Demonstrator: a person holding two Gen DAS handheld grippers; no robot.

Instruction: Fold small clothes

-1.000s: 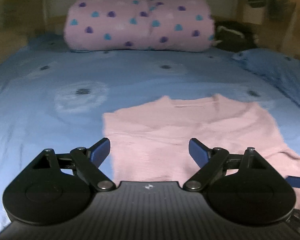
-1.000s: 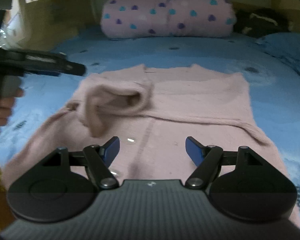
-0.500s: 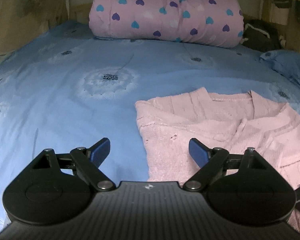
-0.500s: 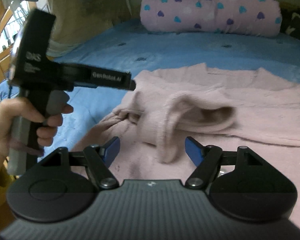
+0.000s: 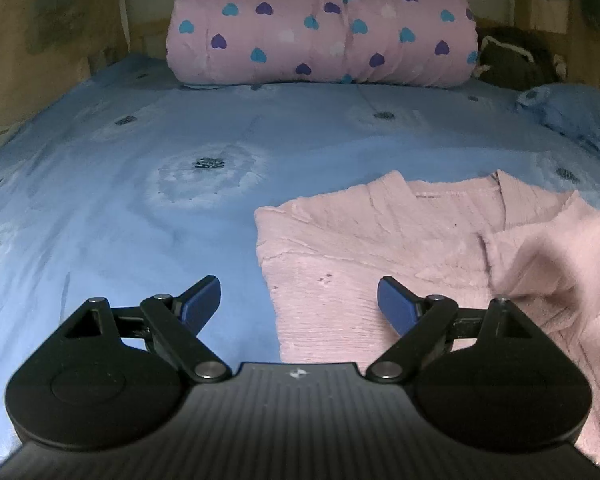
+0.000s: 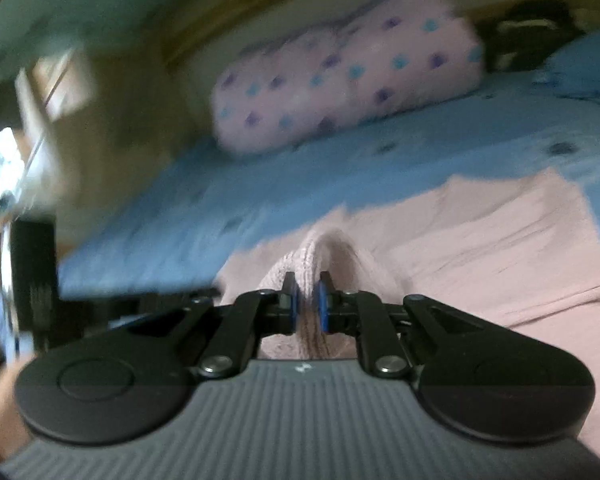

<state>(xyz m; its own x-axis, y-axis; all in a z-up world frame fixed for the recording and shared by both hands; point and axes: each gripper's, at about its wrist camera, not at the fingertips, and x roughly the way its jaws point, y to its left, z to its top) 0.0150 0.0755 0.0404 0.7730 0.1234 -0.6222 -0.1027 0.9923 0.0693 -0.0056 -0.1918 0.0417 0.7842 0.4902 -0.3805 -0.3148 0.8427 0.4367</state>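
One pink knit sweater [image 5: 372, 248] lies on the bed [image 5: 140, 200], one rolled pink quilt with hearts [image 5: 324, 28] sits across the head edge, one blue pillow [image 5: 580, 120] lies at the right edge, and one dark bundle [image 5: 516, 56] is wedged in the far right corner (what it is cannot be made out). Two claws are in view. The left side of the bed is bare blue sheet from the sweater's left edge out to the bed's left edge, and a wide strip of sheet separates the sweater's collar from the quilt. The left claw [image 5: 300, 300] is spread wide and holds nothing; it hovers over the sweater's left edge, one finger above the sheet and the other above the knit. The right claw [image 6: 306, 304] is closed tight on a raised fold of the sweater [image 6: 480, 240], which rises as a ridge between its blue pads [image 6: 322, 304]; this view is blurred
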